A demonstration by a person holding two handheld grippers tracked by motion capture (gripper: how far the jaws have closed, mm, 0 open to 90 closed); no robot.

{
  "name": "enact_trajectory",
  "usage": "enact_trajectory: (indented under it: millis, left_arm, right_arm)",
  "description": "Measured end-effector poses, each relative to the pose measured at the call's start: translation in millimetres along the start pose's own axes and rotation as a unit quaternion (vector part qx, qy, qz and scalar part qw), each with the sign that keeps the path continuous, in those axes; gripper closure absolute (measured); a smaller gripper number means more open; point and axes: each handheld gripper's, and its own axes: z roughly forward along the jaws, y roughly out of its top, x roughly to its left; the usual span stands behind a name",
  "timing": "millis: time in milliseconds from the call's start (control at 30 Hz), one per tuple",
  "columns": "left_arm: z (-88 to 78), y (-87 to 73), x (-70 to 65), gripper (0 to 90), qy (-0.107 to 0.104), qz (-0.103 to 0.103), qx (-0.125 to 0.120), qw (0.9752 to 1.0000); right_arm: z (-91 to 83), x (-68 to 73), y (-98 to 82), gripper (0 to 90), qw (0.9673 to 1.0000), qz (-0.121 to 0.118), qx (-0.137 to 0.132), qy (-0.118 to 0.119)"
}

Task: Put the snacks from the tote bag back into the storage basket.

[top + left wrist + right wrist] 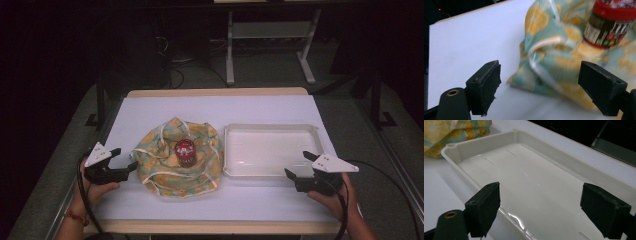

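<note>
Now the left gripper sits low near the tabletop's left front corner, jaws spread wide, its tips just beside the left edge of the crumpled yellow-and-teal cloth. From the left gripper view, that cloth's white-trimmed hem bulges between the two parted jaws, not pinched by either. Over on the other side, the right gripper hovers with jaws equally wide apart, poised at the front right corner of the white plastic tray; the right gripper view looks straight along the tray's empty, glossy floor. Moving outward: a red-lidded jar stands upright in the middle of the cloth, which lies bunched around it near the tabletop's centre, touching the tray's left wall.
</note>
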Motion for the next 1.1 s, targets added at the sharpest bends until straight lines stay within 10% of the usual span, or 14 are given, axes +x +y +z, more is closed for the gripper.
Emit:
enact_trajectory:
  millis: [233,500,1100]
  left_arm:
    - [7.3,-2.8,-6.7,17.7,-0.016,0.000,0.011,0.9998]
    - [-0.4,2.0,-11.1,19.4,-0.032,-0.050,0.017,0.9981]
    - [-4.3,23.2,-30.3,19.3,-0.050,-0.032,-0.002,0.9982]
  right_arm:
    - [0.4,-1.7,1.6,15.7,1.0000,-0.003,-0.005,-0.001]
    - [3.2,1.9,5.2,15.7,1.0000,-0.008,0.001,-0.002]
    - [4.0,1.7,3.3,15.7,0.9999,-0.009,0.008,-0.002]
